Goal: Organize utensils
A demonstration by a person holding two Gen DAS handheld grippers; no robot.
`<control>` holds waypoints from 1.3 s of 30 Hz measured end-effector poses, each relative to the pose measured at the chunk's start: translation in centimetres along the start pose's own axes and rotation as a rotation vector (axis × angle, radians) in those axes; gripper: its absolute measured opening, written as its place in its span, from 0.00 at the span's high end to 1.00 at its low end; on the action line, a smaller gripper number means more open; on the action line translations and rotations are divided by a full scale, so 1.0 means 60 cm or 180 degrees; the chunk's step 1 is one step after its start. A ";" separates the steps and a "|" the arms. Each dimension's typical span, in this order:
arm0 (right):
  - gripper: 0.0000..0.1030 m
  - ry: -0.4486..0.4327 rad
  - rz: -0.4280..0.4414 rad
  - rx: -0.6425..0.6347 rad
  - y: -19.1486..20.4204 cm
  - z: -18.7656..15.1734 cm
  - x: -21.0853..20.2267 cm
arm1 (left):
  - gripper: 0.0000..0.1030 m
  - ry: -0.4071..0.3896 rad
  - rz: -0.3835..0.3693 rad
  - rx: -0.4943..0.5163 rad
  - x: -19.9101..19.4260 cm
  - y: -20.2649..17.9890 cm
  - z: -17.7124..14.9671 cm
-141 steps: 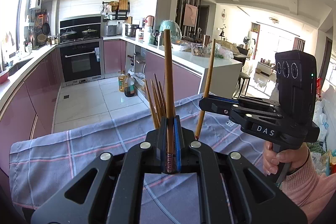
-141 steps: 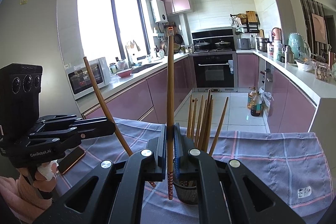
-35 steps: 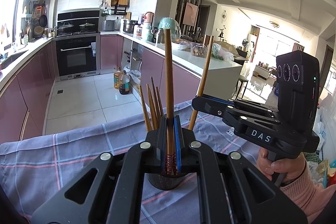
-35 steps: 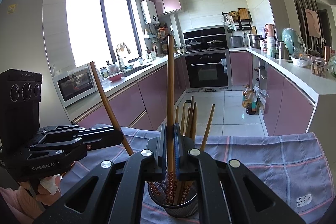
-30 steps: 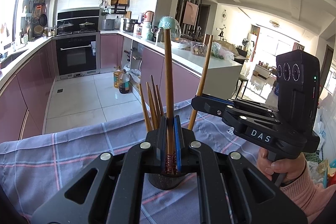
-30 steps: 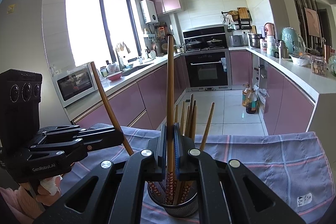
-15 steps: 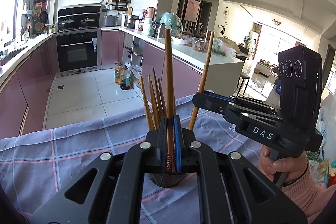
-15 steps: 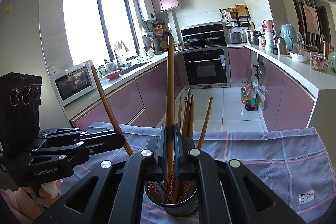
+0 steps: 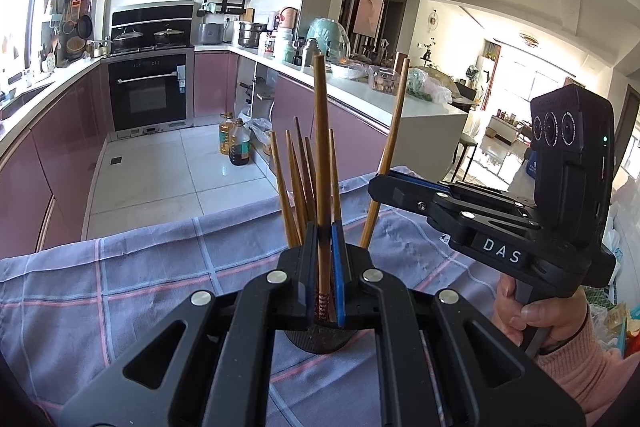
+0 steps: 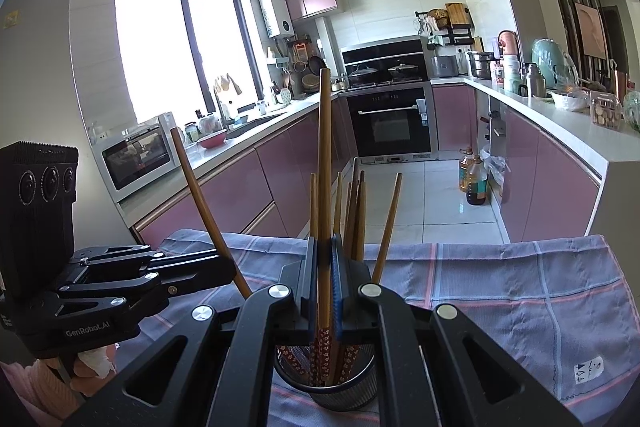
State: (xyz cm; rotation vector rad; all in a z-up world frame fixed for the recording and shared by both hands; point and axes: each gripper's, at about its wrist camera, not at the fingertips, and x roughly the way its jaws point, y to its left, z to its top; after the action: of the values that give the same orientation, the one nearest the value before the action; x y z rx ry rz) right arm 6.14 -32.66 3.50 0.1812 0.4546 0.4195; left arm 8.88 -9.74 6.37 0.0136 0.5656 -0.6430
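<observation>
Checked cloth (image 10: 520, 291) edge near; both tools clamp chopsticks over holder (image 10: 340, 393).

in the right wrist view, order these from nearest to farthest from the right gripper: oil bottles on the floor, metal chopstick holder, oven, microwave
1. metal chopstick holder, right under the right gripper
2. microwave, on the counter to the left
3. oil bottles, on the floor to the right
4. oven, built in at the far end of the kitchen

Microwave and oil bottles are close to call.

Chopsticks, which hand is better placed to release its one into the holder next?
Probably right: the right gripper's chopstick stands upright, its patterned end already inside the holder. The left gripper's chopstick leans, its lower end hidden.
</observation>
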 end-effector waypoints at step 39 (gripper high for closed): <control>0.95 0.0192 0.0037 0.0068 -0.010 -0.029 0.038 | 0.93 0.0218 0.0008 -0.0004 0.049 0.004 -0.022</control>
State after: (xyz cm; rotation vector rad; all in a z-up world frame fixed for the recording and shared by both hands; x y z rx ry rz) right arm 7.39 -32.06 0.91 0.1923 0.5175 0.4326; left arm 10.30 -10.95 3.73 0.0352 0.6321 -0.6416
